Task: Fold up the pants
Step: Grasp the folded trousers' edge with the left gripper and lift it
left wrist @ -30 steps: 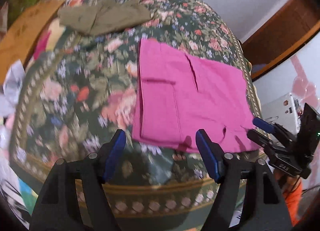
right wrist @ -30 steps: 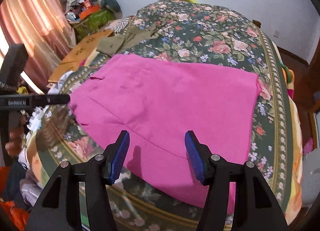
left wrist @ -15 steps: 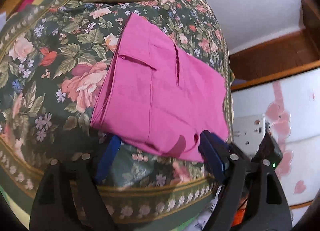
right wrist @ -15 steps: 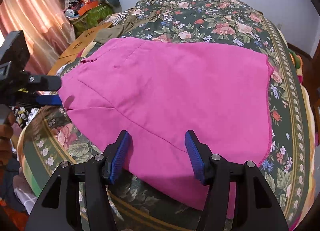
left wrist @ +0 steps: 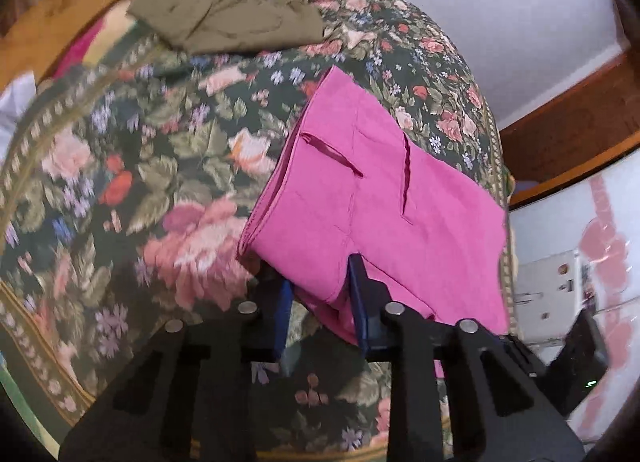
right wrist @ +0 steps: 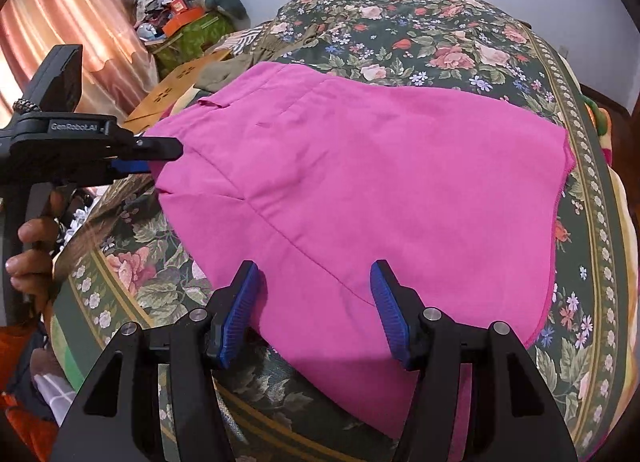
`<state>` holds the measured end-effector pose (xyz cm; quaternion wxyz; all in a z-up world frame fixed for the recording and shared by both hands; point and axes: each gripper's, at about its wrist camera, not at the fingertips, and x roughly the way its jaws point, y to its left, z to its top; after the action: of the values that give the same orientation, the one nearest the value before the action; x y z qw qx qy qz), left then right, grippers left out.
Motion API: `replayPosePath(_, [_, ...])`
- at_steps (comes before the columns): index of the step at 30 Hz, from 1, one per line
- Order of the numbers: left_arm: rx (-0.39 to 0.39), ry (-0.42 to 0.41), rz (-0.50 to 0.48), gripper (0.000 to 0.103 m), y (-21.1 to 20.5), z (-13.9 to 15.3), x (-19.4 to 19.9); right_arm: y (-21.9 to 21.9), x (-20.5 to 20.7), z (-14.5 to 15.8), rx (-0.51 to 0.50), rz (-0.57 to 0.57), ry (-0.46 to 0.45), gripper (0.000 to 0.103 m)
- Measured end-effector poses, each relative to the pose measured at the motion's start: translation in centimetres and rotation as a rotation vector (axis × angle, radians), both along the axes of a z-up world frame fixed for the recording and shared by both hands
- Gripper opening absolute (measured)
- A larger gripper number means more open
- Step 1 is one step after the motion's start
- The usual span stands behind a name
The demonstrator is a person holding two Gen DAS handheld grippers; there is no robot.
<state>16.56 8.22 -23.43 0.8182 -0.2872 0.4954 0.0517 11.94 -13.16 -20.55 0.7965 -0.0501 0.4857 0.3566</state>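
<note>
While half a second ago apart, left gripper now clamped on near corner of pink pants; grip secured, fold judged ready to start. Right gripper open, straddling near hem at 6 o'clock, nothing held. Pants spread flat toward 12 o'clock on floral bedspread.

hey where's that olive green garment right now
In the left wrist view the olive green garment lies crumpled at the far end of the floral bedspread, up and left of the pink pants, apart from them.
</note>
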Motion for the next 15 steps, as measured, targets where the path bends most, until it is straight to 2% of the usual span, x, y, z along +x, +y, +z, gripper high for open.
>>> replayPosePath(5, [0.126, -0.066, 0.000, 0.015, -0.3, 1.4, -0.5, 0.1, 0.3, 0.2, 0.011, -0.021, 0.031, 0.054])
replayPosePath(7, [0.159, -0.079, 0.002, 0.014, 0.2, 1.9, -1.0, 0.6, 0.3, 0.2, 0.029, -0.014, 0.052, 0.054])
replayPosePath(10, [0.248, -0.097, 0.020, 0.014, 1.1, 2.8, -2.6, 1.6, 0.1, 0.3, 0.023, 0.018, 0.048, 0.054])
replayPosePath(11, [0.301, -0.105, 0.031, 0.013, 1.3, 3.1, -3.3, 2.0, 0.0, 0.3, 0.021, 0.031, 0.045, 0.054])
replayPosePath(13, [0.462, -0.128, 0.053, 0.013, 1.2, 4.0, -4.9, 2.8, -0.2, 0.3, 0.025, 0.050, 0.044, 0.054])
replayPosePath(15, [0.565, -0.140, 0.033, 0.013, 0.8, 4.6, -5.8, 3.4, -0.2, 0.4, 0.032, 0.064, 0.047, 0.054])
